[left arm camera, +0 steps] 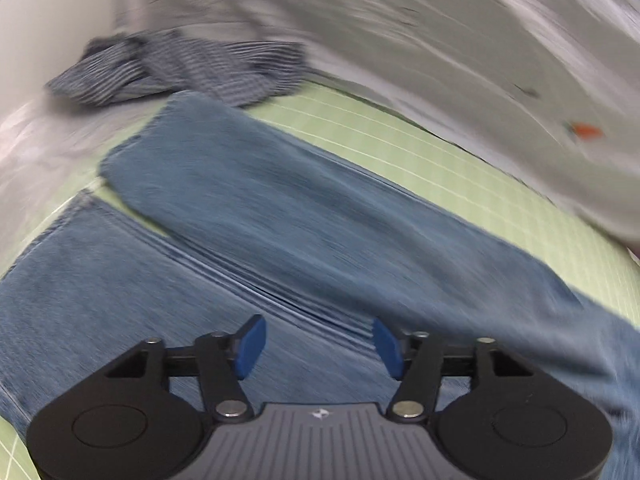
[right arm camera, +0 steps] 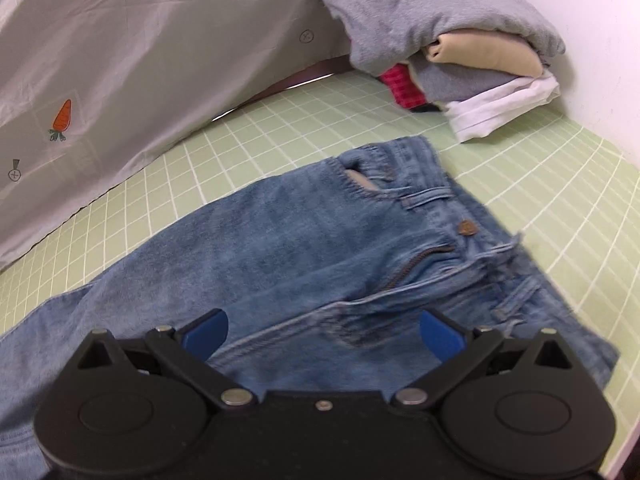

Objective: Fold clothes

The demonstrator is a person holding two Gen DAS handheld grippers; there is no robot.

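No readable writing, only a carrot print [right arm camera: 62, 116] on the grey sheet [right arm camera: 132, 64] far left. My left gripper [left arm camera: 318, 344] and right gripper [right arm camera: 322, 332] hover spread, empty, over the jeans [right arm camera: 320, 240]. Folded clothes [right arm camera: 452, 48] are stacked far right, a striped shirt [left arm camera: 180, 70] beyond the legs.

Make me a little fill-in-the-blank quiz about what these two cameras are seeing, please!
1. The jeans lie spread on a mat coloured ____.
2. On the grey sheet behind the mat is a small orange ____.
3. Both the left gripper and the right gripper have fingers that are ____, holding nothing.
4. In the stack of folded clothes, the top garment is ____ in colour.

Missing words: green; carrot; open; grey
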